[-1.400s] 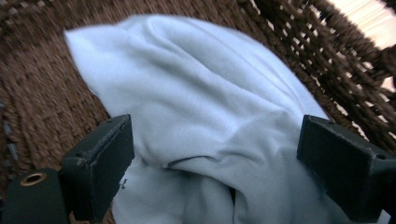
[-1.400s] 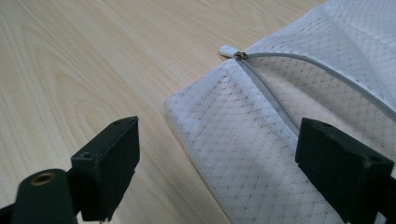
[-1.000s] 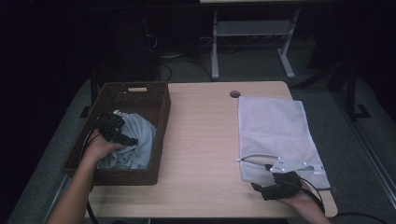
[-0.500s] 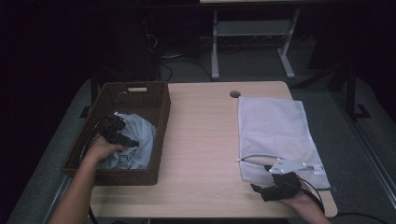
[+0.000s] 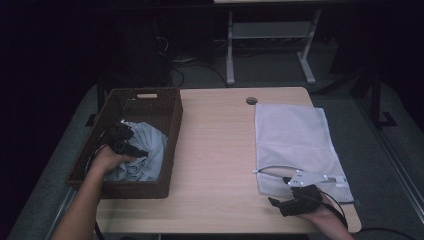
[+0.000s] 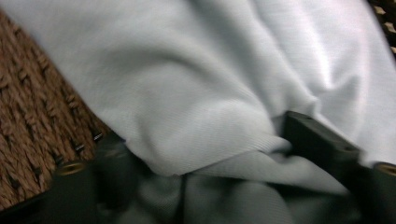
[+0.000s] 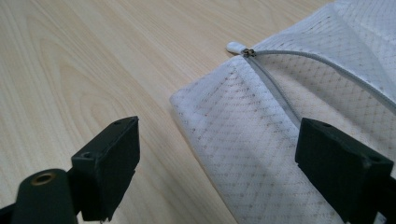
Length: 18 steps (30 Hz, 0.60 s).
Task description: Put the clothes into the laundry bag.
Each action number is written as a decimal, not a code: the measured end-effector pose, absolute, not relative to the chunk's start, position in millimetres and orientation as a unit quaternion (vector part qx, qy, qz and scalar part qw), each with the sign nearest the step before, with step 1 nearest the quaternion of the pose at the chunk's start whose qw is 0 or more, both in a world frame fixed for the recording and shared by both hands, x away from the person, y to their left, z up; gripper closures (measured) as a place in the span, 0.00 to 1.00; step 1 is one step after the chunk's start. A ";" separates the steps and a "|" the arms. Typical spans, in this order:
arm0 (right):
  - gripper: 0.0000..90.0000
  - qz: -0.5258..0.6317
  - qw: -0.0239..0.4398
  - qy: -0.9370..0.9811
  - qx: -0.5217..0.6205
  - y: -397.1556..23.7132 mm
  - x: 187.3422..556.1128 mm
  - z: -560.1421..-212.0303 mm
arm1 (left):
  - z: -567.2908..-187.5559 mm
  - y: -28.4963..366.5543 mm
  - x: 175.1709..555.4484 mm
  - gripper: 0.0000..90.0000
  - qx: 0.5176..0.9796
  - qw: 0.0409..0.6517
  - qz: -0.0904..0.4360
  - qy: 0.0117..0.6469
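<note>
A crumpled pale blue cloth (image 5: 149,150) lies in a brown wicker basket (image 5: 150,95) at the table's left. My left gripper (image 5: 131,148) is down in the basket on the cloth. In the left gripper view a fold of the cloth (image 6: 196,93) bulges between the jaws of the left gripper (image 6: 210,158). Those jaws have just been closing and still stand well apart. A white mesh zip bag (image 5: 295,135) lies flat at the right. My right gripper (image 5: 287,197) hovers open at its near corner. The bag's corner (image 7: 261,140) and zipper pull (image 7: 236,46) show ahead of the right gripper (image 7: 215,154).
The wicker weave of the basket (image 6: 28,116) shows beside the cloth. Bare wooden tabletop (image 5: 215,150) separates basket and bag. A round cable hole (image 5: 251,100) sits near the far edge. A metal stand and cables are on the floor beyond the table.
</note>
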State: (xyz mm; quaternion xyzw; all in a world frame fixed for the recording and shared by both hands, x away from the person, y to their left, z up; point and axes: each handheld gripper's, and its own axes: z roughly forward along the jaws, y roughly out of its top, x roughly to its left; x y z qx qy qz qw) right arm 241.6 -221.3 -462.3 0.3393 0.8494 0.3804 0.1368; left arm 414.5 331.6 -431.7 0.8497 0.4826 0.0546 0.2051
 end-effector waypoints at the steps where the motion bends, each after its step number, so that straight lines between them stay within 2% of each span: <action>1: 0.15 0.380 0.137 0.850 0.339 -221.1 241.6 -462.5 | -430.7 330.4 413.8 0.38 0.851 0.203 0.055 0.481; 9: 0.15 0.379 0.136 0.850 0.341 -221.1 242.0 -463.2 | -425.3 329.8 413.1 0.68 0.851 0.201 0.030 0.484; 12: 0.15 0.380 0.136 0.849 0.341 -221.2 242.2 -463.3 | -423.5 330.6 413.3 0.72 0.851 0.198 0.027 0.485; 18: 0.15 0.379 0.134 0.848 0.346 -222.0 242.5 -463.5 | -418.0 333.2 413.0 0.75 0.847 0.203 0.019 0.491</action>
